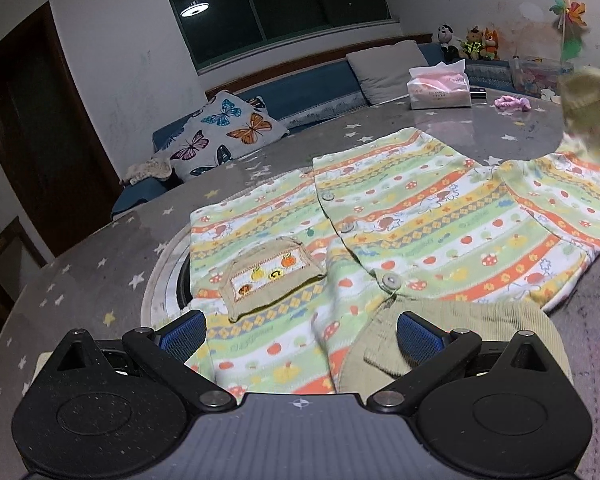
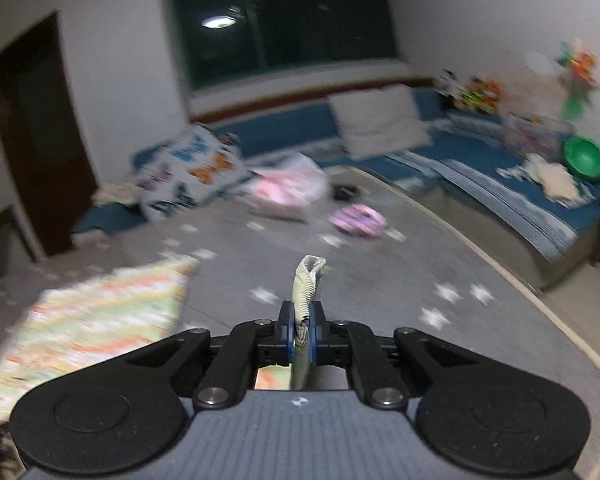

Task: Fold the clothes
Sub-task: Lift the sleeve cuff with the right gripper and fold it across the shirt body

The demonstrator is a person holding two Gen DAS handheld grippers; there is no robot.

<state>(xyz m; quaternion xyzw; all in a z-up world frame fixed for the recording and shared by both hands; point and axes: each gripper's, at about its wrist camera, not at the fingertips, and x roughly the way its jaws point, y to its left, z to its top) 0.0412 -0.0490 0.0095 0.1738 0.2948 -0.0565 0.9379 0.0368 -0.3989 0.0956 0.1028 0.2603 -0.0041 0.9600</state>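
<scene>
A child's striped cardigan (image 1: pixel 400 216) with a beige patch pocket (image 1: pixel 272 276) lies spread on the star-patterned table (image 1: pixel 80 280). My left gripper (image 1: pixel 300 332) stands open low over the near end, its blue pads either side of the fabric and the beige ribbed collar (image 1: pixel 480 320). My right gripper (image 2: pixel 302 320) is shut on the sleeve's beige ribbed cuff (image 2: pixel 306 284) and holds it off the table. In the left wrist view that lifted cuff (image 1: pixel 584 100) shows blurred at the upper right. The cardigan's body (image 2: pixel 100 312) lies to the left in the right wrist view.
A tissue pack (image 1: pixel 440 90) and a pink cloth (image 1: pixel 512 102) lie at the table's far side. A round recess (image 1: pixel 164 280) shows under the cardigan's left edge. A blue sofa with a butterfly cushion (image 1: pixel 228 132) runs behind the table.
</scene>
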